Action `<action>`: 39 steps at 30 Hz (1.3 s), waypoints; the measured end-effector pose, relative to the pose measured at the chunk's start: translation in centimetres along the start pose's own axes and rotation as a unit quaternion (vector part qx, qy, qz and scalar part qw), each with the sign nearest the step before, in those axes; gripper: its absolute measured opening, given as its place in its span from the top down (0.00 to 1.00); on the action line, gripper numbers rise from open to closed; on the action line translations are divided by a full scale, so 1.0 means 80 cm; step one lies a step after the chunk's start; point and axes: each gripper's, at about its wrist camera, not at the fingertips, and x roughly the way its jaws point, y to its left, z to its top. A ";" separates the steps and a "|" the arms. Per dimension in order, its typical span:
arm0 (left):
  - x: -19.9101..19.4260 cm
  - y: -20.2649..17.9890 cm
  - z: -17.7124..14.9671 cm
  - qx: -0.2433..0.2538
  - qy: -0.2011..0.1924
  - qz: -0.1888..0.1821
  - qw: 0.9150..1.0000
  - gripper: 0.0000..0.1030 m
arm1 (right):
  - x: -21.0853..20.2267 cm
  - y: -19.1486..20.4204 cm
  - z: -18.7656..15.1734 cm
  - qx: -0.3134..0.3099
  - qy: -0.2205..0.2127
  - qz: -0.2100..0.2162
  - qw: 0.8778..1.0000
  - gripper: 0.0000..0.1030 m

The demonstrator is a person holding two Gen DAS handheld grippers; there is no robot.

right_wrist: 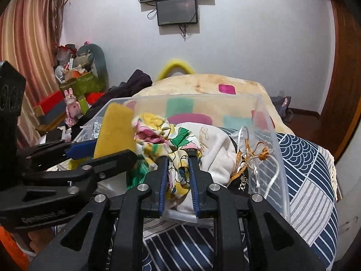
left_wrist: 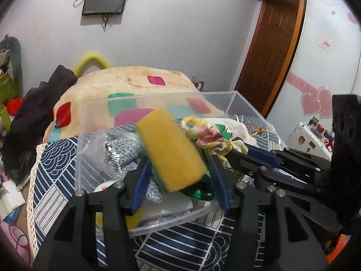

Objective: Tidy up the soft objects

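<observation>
A clear plastic bin (left_wrist: 85, 122) (right_wrist: 270, 122) stands on the patterned bed cover. My left gripper (left_wrist: 178, 162) is shut on a yellow sponge (left_wrist: 170, 151) with a green underside, held tilted over the bin; the sponge also shows in the right wrist view (right_wrist: 116, 131). My right gripper (right_wrist: 178, 158) is shut on a floral cloth (right_wrist: 158, 135) of yellow, pink and green, above the bin; the cloth also shows in the left wrist view (left_wrist: 207, 133). In the bin lie a silver mesh scourer (left_wrist: 121, 149), a white cloth (right_wrist: 216, 144) and a corded pouch (right_wrist: 257, 158).
A beige blanket with coloured patches (left_wrist: 126, 83) (right_wrist: 203, 83) is piled behind the bin. Dark clothes (left_wrist: 33, 113) lie at the left. The blue and white bed cover (right_wrist: 311, 171) runs to the right. Cluttered boxes (right_wrist: 74, 83) stand by the curtain.
</observation>
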 end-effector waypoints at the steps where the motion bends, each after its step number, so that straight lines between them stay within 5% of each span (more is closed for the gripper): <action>1: -0.005 0.000 -0.001 0.001 -0.004 0.002 1.000 0.47 | -0.004 -0.001 0.001 0.001 -0.002 0.001 1.000 0.80; 21: -0.165 -0.042 -0.008 0.034 -0.140 0.043 0.989 0.34 | -0.163 0.006 0.016 -0.010 -0.154 -0.001 0.988 0.46; 28: -0.210 -0.058 -0.013 0.037 -0.182 0.047 0.982 0.21 | -0.203 0.019 0.016 -0.014 -0.204 -0.004 0.979 0.30; 39: -0.229 -0.065 -0.027 0.038 -0.202 0.061 0.977 0.09 | -0.204 0.028 0.005 -0.013 -0.213 -0.010 0.977 0.17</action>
